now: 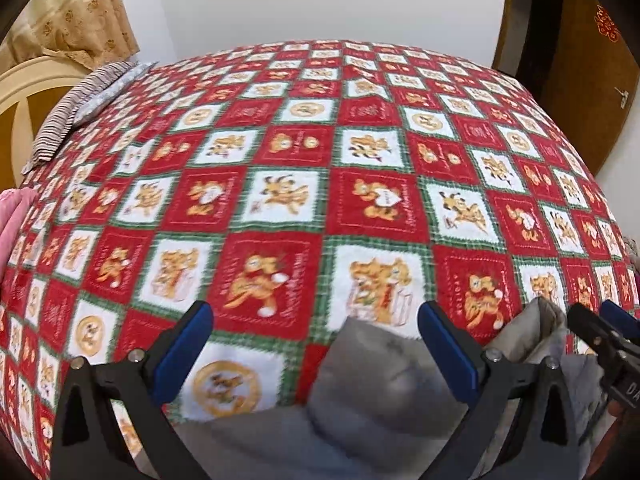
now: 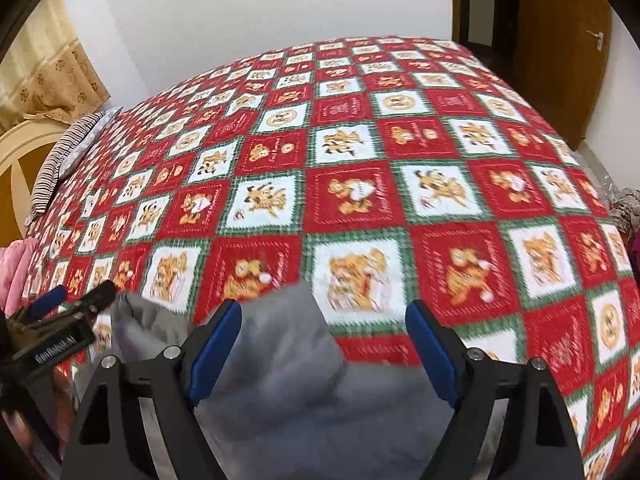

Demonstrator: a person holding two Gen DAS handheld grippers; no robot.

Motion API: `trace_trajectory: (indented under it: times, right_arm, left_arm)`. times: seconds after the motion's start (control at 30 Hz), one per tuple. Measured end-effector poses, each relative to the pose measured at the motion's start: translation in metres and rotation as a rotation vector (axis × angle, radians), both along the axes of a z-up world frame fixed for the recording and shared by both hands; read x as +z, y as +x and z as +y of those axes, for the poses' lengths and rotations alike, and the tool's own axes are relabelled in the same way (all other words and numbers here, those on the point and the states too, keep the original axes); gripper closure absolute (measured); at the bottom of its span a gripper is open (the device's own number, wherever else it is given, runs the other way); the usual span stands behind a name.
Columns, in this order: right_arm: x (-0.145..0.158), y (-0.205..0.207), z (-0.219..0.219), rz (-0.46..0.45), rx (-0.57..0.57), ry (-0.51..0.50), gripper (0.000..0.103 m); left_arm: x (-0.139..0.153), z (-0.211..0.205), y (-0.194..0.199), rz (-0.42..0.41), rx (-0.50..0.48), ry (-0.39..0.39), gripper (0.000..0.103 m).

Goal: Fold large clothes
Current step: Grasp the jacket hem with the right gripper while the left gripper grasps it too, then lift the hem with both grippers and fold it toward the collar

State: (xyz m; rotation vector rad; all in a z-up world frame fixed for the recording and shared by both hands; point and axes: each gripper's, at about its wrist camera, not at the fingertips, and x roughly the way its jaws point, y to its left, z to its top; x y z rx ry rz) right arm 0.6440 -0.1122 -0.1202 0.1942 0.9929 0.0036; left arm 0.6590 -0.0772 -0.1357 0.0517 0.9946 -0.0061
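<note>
- Red-and-white checked bedspread [image 1: 304,184] covers the whole bed, white wall behind.
- Your grey garment [image 2: 280,360] lies bunched at the near edge, right under both tools.
- Left gripper [image 1: 316,354] and right gripper [image 2: 324,350] both stand spread, clasping nothing.
- Cloth sits below and between each pair of jaws; neither hand is clearly nearer.
- Its long axis can't be read from this heap.

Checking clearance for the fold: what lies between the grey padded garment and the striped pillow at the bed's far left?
Only bare red-and-white checked blanket lies between the grey padded garment and striped pillow, seen in both wrist views.
</note>
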Motion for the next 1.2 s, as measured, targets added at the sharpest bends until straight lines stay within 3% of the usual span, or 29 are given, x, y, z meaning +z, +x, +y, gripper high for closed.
trace_trajectory:
  times: [0.17,0.23,0.3,0.33,0.37,0.4,0.47,0.63,0.9,1.1,1.2]
  right_arm:
    - [-0.025,0.024,0.017,0.112,0.067,-0.057,0.019]
    - [-0.026,0.022,0.017,0.111,0.081,-0.068,0.019]
    - [-0.023,0.013,0.011,0.106,0.098,-0.051,0.021]
    - [-0.023,0.009,0.010,0.113,0.109,-0.060,0.036]
    - [-0.023,0.005,0.009,0.126,0.132,-0.073,0.060]
    - [-0.024,0.000,0.008,0.142,0.150,-0.079,0.069]
    - [-0.022,-0.009,0.004,0.149,0.153,-0.082,0.083]
    - [-0.004,-0.039,0.001,0.105,0.185,-0.113,0.095]
    - [0.009,-0.084,-0.015,0.052,0.192,-0.166,0.098]
    - [-0.003,-0.113,-0.031,0.042,0.176,-0.155,0.099]
    - [-0.011,-0.120,-0.036,0.045,0.164,-0.170,0.099]
  left_arm:
    - [-0.013,-0.015,0.001,0.020,-0.054,0.035,0.002]
    - [-0.011,-0.013,-0.008,0.009,-0.099,-0.009,0.017]
    - [-0.012,-0.014,-0.014,0.025,-0.135,-0.019,0.041]
    - [-0.013,-0.013,-0.019,0.032,-0.153,-0.024,0.051]
    - [-0.015,-0.013,-0.025,0.046,-0.175,-0.020,0.069]
    - [-0.015,-0.015,-0.029,0.047,-0.189,-0.016,0.079]
    - [-0.011,-0.015,-0.040,0.018,-0.204,0.018,0.087]
    - [0.005,-0.005,-0.071,-0.042,-0.235,0.031,0.091]
    - [0.014,0.016,-0.118,-0.118,-0.277,0.024,0.093]
    - [0.003,0.019,-0.153,-0.159,-0.331,0.089,0.093]
    - [-0.004,0.017,-0.163,-0.188,-0.370,0.176,0.093]
